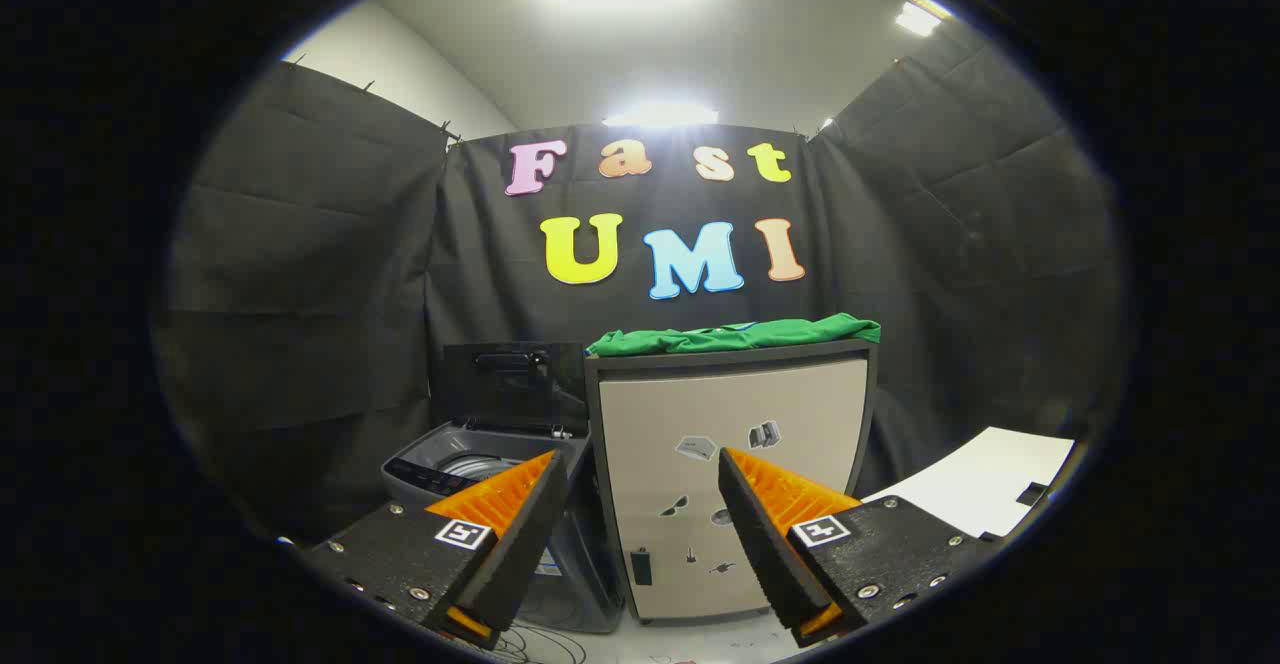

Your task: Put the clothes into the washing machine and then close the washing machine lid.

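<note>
The gripper (637,464) holds its fingers spread on nothing, well short of the green clothes (735,335) atop the cabinet (735,414) beyond them, the open-lidded washing machine (480,454) behind the left finger.

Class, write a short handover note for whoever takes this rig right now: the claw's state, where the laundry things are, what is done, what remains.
Claw: open, holding nothing, well short of the cabinet.
Green clothes: lying on top of the cabinet.
Washing machine: beside the cabinet, lid standing open.
Done: nothing loaded yet.
Left: pick up the clothes, drop them in the drum, close the lid.
</note>
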A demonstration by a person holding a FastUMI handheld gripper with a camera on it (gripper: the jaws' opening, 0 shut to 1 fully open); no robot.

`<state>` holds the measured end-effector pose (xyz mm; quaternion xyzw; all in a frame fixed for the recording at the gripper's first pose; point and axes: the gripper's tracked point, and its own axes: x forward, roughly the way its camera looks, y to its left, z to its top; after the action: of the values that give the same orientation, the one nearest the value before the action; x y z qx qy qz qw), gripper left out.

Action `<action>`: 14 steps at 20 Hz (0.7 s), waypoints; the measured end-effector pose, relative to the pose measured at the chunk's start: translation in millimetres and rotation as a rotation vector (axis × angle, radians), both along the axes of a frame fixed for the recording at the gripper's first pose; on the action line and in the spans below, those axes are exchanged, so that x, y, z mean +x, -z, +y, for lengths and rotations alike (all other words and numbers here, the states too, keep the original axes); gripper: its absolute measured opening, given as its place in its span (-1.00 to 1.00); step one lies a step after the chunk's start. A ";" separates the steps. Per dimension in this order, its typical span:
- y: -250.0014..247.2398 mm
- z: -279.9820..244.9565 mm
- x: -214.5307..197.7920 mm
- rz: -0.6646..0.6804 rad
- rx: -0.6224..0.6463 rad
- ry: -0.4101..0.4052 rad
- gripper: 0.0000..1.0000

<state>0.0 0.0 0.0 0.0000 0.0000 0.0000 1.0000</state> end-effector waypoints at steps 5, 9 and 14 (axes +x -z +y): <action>-1.3 -1.2 -3.7 0.004 0.001 0.000 0.87; -2.9 2.1 -6.9 0.001 -0.009 -0.011 0.87; -5.2 5.7 -12.3 -0.002 -0.006 -0.015 0.87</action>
<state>-12.3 5.7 5.2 -0.0030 -0.0011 0.0074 1.0000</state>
